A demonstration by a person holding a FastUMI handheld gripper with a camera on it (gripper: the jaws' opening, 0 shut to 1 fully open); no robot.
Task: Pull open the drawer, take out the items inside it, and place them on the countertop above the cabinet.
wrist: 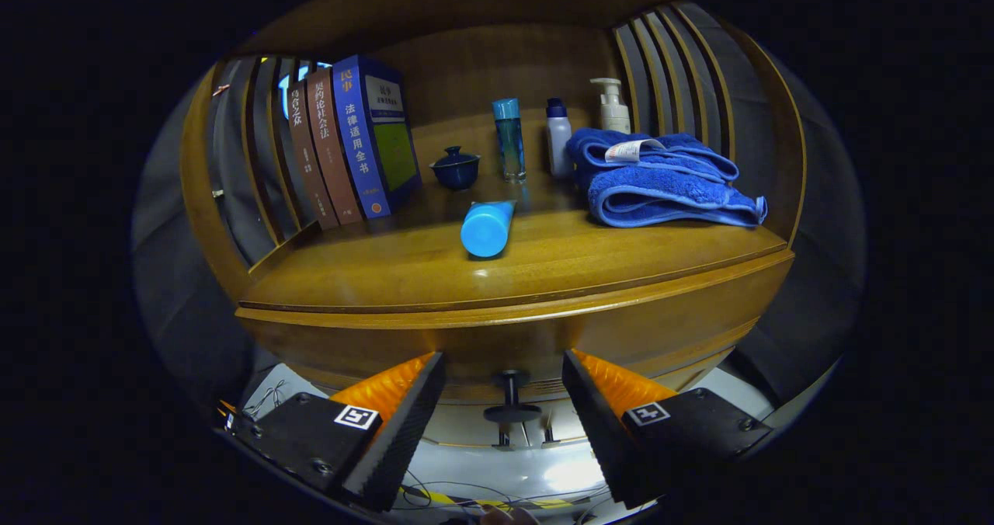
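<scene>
The wooden cabinet's drawer front [512,346] is closed under the countertop [590,257]. Its dark knob [512,398] sticks out toward me, right between my two fingers. My gripper [503,370] is open, with one finger on each side of the knob and neither touching it. The inside of the drawer is hidden. A light blue tube [488,227] lies on its side on the countertop, just beyond the fingers.
On the countertop stand several books [353,140] at the left, a small dark lidded cup [455,168], a teal bottle [509,138], a white bottle [557,137], a pump bottle [612,106] and a folded blue towel [660,179] at the right. Slatted side walls flank the shelf.
</scene>
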